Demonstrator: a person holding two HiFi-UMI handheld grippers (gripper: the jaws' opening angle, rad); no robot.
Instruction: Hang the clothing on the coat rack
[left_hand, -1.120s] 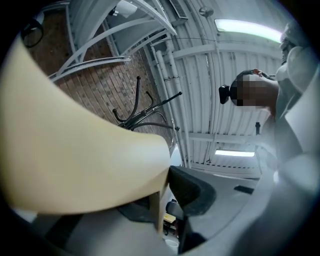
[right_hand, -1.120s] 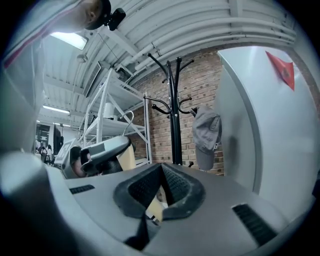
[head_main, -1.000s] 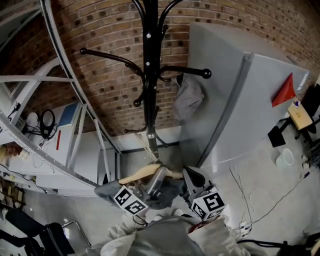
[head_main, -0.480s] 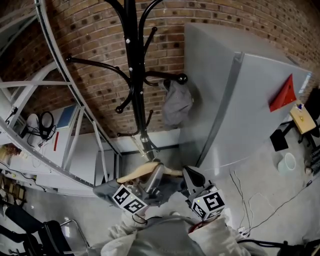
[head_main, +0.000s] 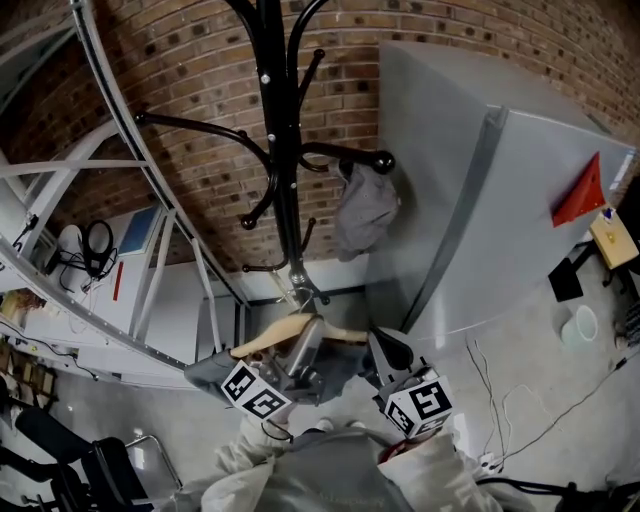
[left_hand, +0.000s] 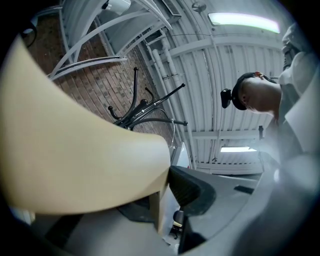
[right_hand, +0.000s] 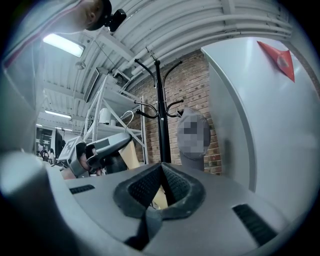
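Our left gripper (head_main: 305, 342) clamps the wooden hanger (head_main: 262, 341) with the grey clothing (head_main: 210, 373) low before the coat rack (head_main: 283, 180), our right gripper (right_hand: 161, 167) is closed beside it, and bare hooks (head_main: 190, 125) reach left while a hung garment (head_main: 365, 212) crowds the cabinet (head_main: 500, 220) edge.

cloth (head_main: 366, 212) on right hook (head_main: 345, 153), left hook (head_main: 190, 125) free

Bright ceiling strip (left_hand: 243, 19), fisheye-blurred edges
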